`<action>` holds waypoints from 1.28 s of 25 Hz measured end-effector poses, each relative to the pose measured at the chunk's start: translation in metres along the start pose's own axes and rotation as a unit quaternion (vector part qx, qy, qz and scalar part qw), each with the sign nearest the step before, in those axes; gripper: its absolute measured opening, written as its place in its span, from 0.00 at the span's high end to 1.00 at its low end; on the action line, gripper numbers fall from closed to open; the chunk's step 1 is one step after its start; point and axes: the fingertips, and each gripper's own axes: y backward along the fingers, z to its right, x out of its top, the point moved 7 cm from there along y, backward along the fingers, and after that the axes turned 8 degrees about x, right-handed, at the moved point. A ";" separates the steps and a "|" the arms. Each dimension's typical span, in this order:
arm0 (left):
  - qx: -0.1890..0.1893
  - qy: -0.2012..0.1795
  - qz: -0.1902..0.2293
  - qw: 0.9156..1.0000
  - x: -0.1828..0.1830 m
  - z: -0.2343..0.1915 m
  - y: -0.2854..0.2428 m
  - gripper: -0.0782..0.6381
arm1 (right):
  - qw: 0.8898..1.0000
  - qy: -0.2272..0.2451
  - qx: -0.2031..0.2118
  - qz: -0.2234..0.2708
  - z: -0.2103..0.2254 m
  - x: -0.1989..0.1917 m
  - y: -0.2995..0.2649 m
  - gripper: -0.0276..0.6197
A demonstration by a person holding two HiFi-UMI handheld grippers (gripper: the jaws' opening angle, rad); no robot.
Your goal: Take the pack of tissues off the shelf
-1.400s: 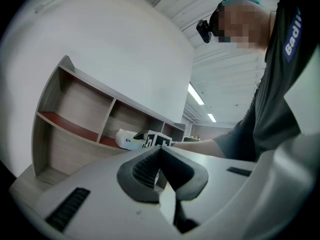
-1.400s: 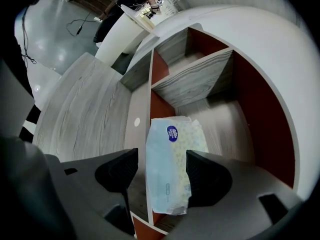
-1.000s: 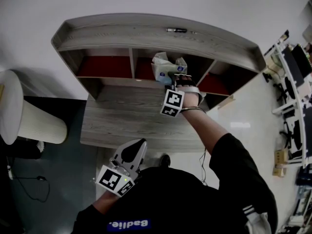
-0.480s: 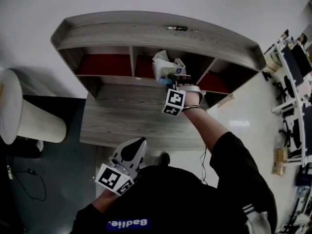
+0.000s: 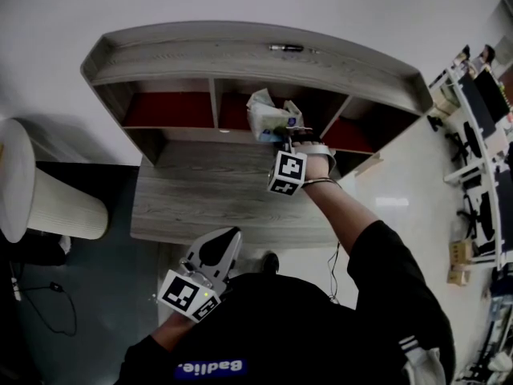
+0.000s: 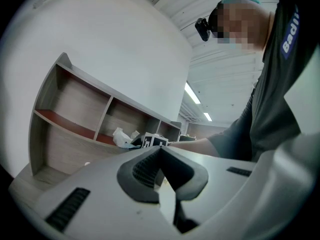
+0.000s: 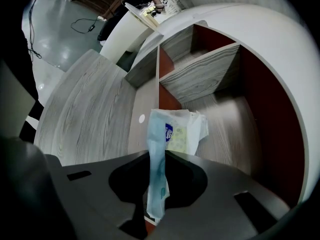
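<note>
Office: desks (image 5: 479, 131), ceiling strip lights (image 6: 192, 93)

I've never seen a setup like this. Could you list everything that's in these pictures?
shelf: one, grey wood with red inside, against the white wall
desk: one, grey wood, in front of the shelf
pack of tissues: one, pale blue and white, at the front of the middle compartment
pen-like thing: one, dark, on the shelf's top board
round column: one, white, left of the desk
sleeve: one, dark, on the person's outstretched right arm
left gripper: one, pale grey, low by the person's body, shut and empty
right gripper: one, dark, jaws just been closing, now pinching the pack of tissues
</note>
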 end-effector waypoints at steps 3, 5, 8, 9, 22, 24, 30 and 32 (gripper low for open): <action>-0.005 -0.002 0.000 1.000 0.001 0.002 -0.001 0.89 | 1.000 -0.003 0.003 0.002 -0.002 -0.001 0.005 0.86; -0.009 -0.002 0.000 1.000 0.001 0.002 -0.002 0.89 | 1.000 -0.004 0.006 0.005 -0.004 -0.001 0.010 0.86; -0.014 -0.003 -0.001 1.000 0.002 0.003 -0.003 0.89 | 1.000 -0.005 0.004 0.009 -0.005 -0.003 0.015 0.86; -0.016 -0.004 -0.001 1.000 0.002 0.003 -0.004 0.89 | 1.000 -0.006 0.002 0.008 -0.005 -0.005 0.016 0.86; -0.041 -0.008 -0.007 0.999 0.001 0.014 -0.009 0.90 | 0.998 -0.035 -0.019 0.045 -0.009 -0.013 0.058 0.86; -0.043 -0.009 -0.007 0.999 0.001 0.015 -0.009 0.89 | 0.997 -0.046 -0.020 0.057 -0.012 -0.012 0.066 0.86; -0.051 -0.011 -0.007 0.999 -0.001 0.020 -0.009 0.89 | 0.991 -0.097 -0.015 0.096 -0.021 -0.016 0.091 0.86; -0.055 -0.011 -0.006 0.998 -0.001 0.022 -0.009 0.89 | 0.986 -0.119 -0.008 0.113 -0.024 -0.017 0.099 0.86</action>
